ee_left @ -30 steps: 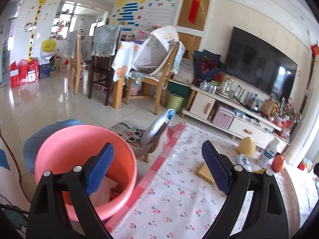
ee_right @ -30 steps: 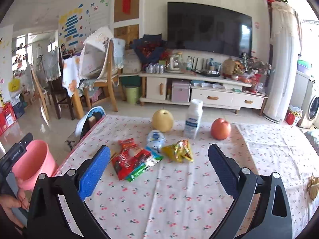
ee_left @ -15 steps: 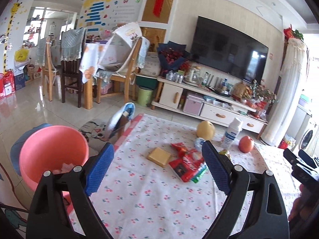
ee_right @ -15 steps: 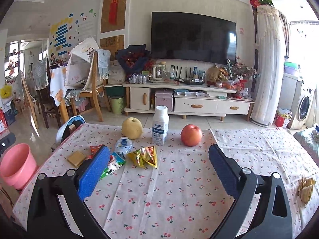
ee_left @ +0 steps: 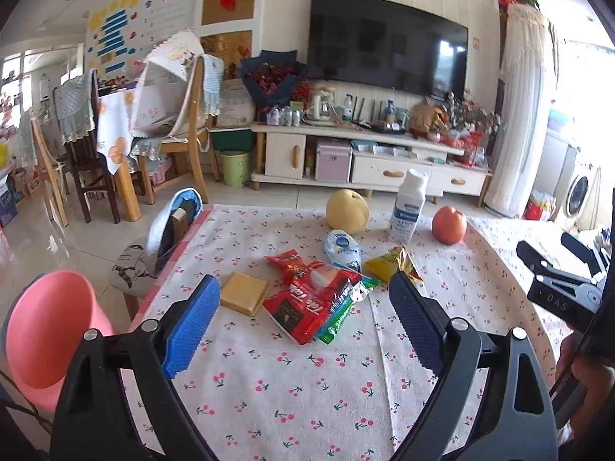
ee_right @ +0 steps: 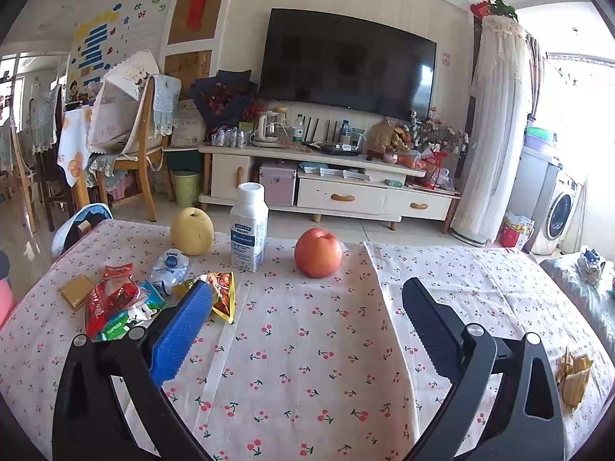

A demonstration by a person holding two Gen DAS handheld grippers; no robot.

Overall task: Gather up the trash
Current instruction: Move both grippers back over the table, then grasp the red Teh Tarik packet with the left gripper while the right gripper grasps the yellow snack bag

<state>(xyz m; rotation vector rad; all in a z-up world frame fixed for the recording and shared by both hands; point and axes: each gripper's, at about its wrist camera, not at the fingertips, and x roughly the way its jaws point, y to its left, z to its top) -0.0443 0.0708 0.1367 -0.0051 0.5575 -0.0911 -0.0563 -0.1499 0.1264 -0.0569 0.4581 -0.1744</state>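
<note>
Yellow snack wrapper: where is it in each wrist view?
Left wrist: the yellow snack wrapper lies mid-frame, just above the right fingertip, below the white bottle.
Right wrist: the wrapper lies left of centre, partly behind the blue left finger pad.
Shared landmark: the white bottle, standing between the pear and apple.

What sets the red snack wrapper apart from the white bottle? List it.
The red snack wrapper lies flat and crumpled; the white bottle stands upright. The wrapper overlaps a green packet in the litter pile; the bottle stands alone between a pear and an apple. Both rest on the cherry-print tablecloth.
</note>
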